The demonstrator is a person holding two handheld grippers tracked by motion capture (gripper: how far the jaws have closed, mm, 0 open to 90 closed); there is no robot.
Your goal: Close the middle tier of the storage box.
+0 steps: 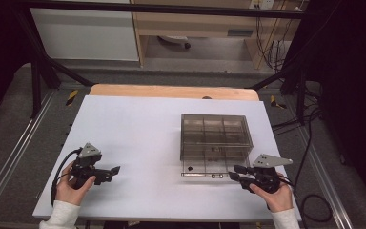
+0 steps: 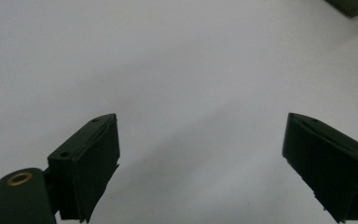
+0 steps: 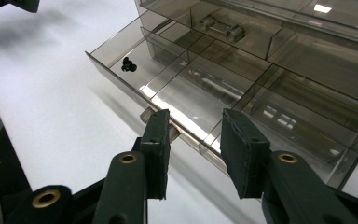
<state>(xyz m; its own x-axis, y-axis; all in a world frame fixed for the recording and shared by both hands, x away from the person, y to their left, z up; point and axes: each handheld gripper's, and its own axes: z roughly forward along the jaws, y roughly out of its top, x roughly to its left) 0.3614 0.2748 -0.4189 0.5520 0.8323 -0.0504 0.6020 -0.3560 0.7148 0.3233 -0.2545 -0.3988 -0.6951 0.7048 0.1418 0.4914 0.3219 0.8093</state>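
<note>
A smoky see-through drawer box (image 1: 214,131) stands right of the table's middle. Its bottom drawer (image 1: 205,167) is pulled out toward me. A small black part (image 3: 128,64) lies in the drawer's left front compartment (image 1: 189,168). My right gripper (image 1: 233,172) is at the drawer's front edge, jaws open with a narrow gap (image 3: 198,116). The drawer's handle tab (image 3: 176,132) sits just past the left jaw, untouched as far as I can tell. My left gripper (image 1: 114,172) rests near the table's left front, jaws wide open over bare white board (image 2: 203,119).
The white board (image 1: 138,129) covers a wooden table, with its front edge close to both hands. Metal frame bars, floor rails and cables lie around the table. A corner of the box (image 2: 354,5) shows far off in the left gripper view.
</note>
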